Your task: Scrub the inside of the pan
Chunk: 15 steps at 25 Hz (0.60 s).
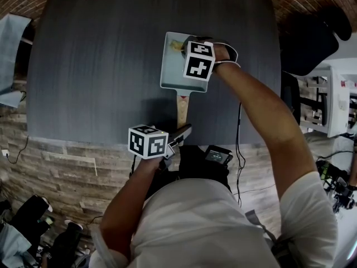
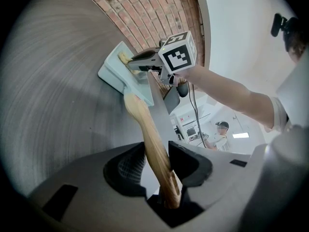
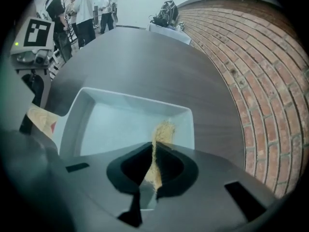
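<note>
A pale blue rectangular pan (image 1: 172, 68) lies on the dark grey table (image 1: 100, 66), its wooden handle (image 1: 182, 108) pointing toward me. My left gripper (image 1: 179, 135) is shut on the end of that handle (image 2: 149, 134), which runs between the jaws (image 2: 157, 167). My right gripper (image 1: 184, 48) points steeply down into the far end of the pan (image 3: 120, 124). It is shut on a thin yellow scrub pad (image 3: 161, 134) held edge-on, whose tip touches the pan floor near the far wall. From the left gripper view the right gripper (image 2: 140, 62) hangs over the pan (image 2: 113, 71).
The table's front edge (image 1: 111, 137) runs just behind the left gripper. A brick wall (image 3: 241, 66) stands beyond the table's far side. A dark bag (image 3: 166, 11) sits at the far end of the table. Several people stand in the background (image 3: 82, 8).
</note>
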Motion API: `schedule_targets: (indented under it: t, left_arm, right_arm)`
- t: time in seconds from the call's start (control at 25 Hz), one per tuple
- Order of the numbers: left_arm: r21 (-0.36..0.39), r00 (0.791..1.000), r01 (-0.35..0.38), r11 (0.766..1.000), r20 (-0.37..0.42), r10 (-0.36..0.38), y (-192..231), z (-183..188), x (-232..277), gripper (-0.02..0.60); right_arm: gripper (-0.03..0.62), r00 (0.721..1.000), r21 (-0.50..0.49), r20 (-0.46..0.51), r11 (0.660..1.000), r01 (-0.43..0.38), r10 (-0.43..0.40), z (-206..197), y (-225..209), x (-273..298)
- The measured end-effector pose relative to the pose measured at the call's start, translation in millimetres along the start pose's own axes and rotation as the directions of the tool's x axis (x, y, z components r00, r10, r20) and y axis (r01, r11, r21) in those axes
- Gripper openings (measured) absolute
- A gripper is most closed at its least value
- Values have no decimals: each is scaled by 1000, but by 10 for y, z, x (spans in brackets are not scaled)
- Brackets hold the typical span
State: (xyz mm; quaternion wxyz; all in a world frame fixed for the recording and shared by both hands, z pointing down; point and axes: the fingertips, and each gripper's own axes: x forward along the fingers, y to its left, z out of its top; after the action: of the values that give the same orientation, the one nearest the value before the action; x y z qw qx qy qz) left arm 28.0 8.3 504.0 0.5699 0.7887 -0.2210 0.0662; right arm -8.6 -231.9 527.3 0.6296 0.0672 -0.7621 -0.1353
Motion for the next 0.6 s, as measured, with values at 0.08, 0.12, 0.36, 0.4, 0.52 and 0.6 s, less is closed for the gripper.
schedule_targets:
  t: [0.08,0.12,0.36,0.4,0.52,0.6]
  left_arm:
    - [1,1000,0,1000,-1,0,1,-4,0,153]
    - [2,1000,0,1000,-1,0,4,-5,-1,153]
    - [3,1000,1,1000,-2,-1,10,-4,4,153]
    - [3,1000,2,1000,-1,-2,12,-3,5,153]
    - [2,1000,1,1000,1,-1,14,-8,3,153]
    - [2,1000,0,1000,3,0,14,-8,2,153]
  right_arm:
    - [32,1000,7,3,1000,-21,21,-2,51,-12]
    - [32,999,9,5,999,-32,32,1,79,-17]
    - [32,991,17,25,991,-130,130,34,288,-63]
    - [32,988,19,29,988,-152,151,41,331,-72]
    - [32,976,20,39,977,-214,213,65,469,-106]
    - [32,969,20,44,969,-245,244,79,542,-126]
